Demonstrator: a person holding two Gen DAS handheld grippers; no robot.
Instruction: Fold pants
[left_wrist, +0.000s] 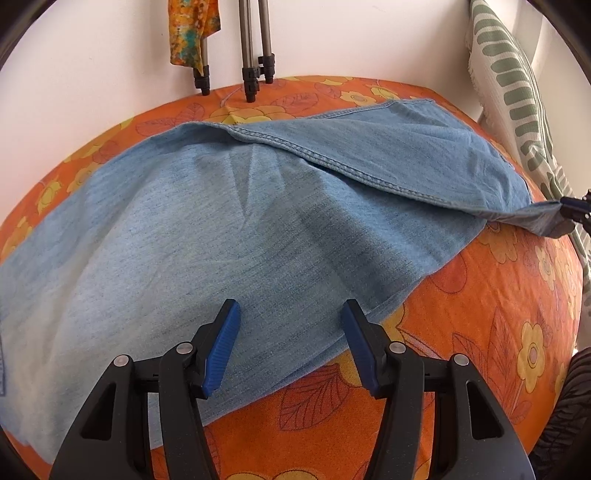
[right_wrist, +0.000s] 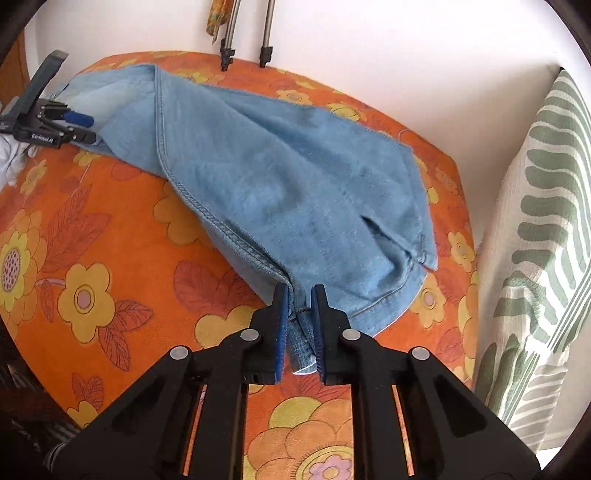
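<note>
Light blue denim pants (left_wrist: 229, 229) lie across an orange flowered cover, one leg folded over the other along a stitched seam. My left gripper (left_wrist: 290, 314) is open and empty just above the near edge of the pants. My right gripper (right_wrist: 298, 295) is shut on the hem end of the pants (right_wrist: 280, 177) and holds it slightly lifted. In the left wrist view the right gripper (left_wrist: 570, 208) shows at the far right, pinching the stretched corner. In the right wrist view the left gripper (right_wrist: 79, 127) shows at the far left beside the cloth.
The orange flowered cover (left_wrist: 480, 314) spans the whole surface. Tripod legs (left_wrist: 251, 66) stand at its far edge against a white wall. A green and white striped cushion (right_wrist: 535, 240) leans at the right. A patterned cloth (left_wrist: 192, 33) hangs at the back.
</note>
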